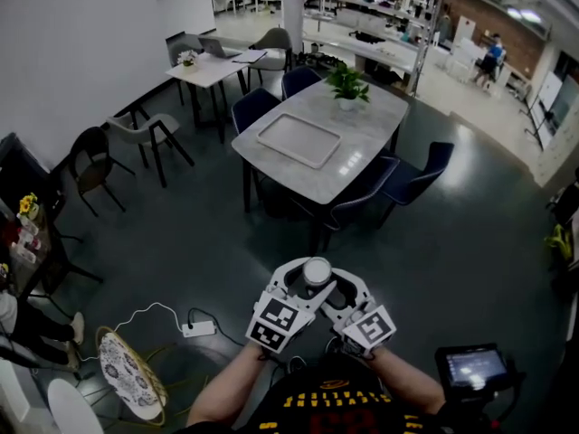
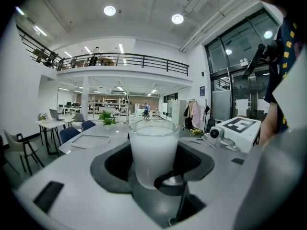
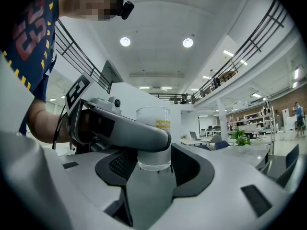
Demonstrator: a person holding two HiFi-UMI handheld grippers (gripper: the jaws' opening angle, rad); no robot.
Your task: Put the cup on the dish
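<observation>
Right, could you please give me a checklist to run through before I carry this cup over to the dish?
1. Cup upright: ok. The cup stands straight between the jaws of the left tool.
2. Left tool's hold: ok. Its jaws close round the cup.
3. Right tool's hold: cannot tell. The cup stands between the jaws of the right tool, but contact is unclear.
4. Dish free: ok. The dish on the table looks empty, and the plant stands apart from it.
5. Dish within reach: not ok. Open floor lies between.
6. Approach to the table: cannot tell. Chairs ring it.
</observation>
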